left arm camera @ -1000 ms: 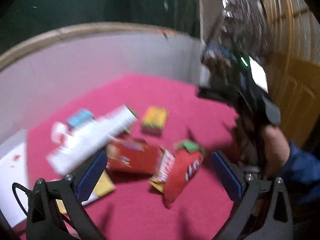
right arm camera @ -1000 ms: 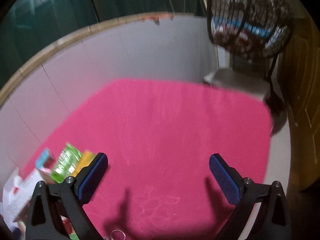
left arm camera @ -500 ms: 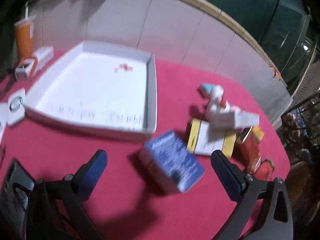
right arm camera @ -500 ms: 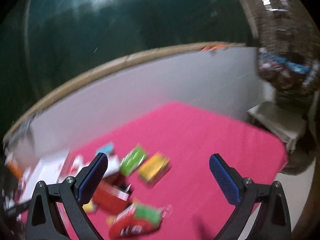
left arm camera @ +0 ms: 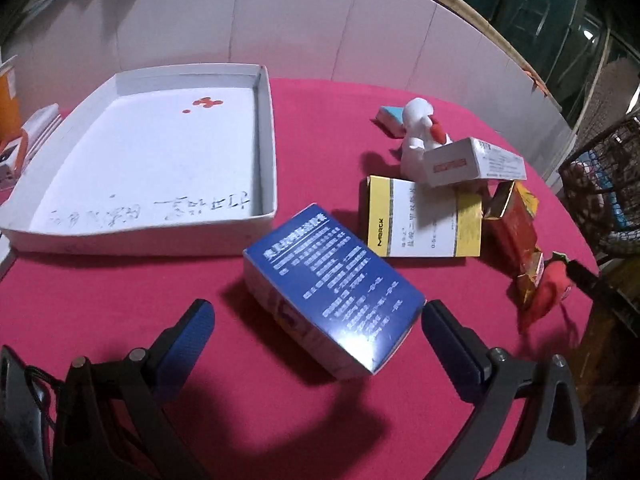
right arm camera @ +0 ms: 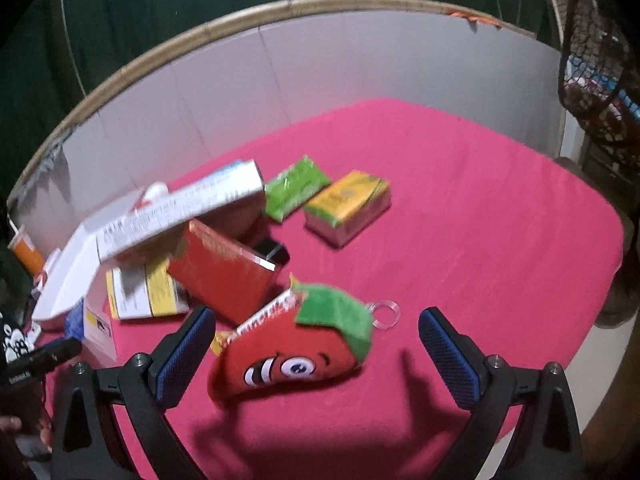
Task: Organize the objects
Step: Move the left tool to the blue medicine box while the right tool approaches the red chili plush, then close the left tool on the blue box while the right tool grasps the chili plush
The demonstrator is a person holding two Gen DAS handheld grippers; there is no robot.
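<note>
A blue box lies on the pink tablecloth, its near corner between the blue pads of my open left gripper. Left of it sits an empty white tray. Behind the box lie a yellow-and-white box, a long white box leaning on a white plush chicken, and a red box. My right gripper is open around a red plush tomato with a green top. The red box, a green packet and a yellow-green box lie beyond it.
A white panel wall bounds the back of the table. An orange cup and small boxes stand at the far left. A wire basket sits off the right edge. A small teal item lies by the chicken.
Both cameras have swung a lot. The left view has turned from the pile and the other hand to the tray and closed in on the blue box. The right view has come down over the plush tomato.
</note>
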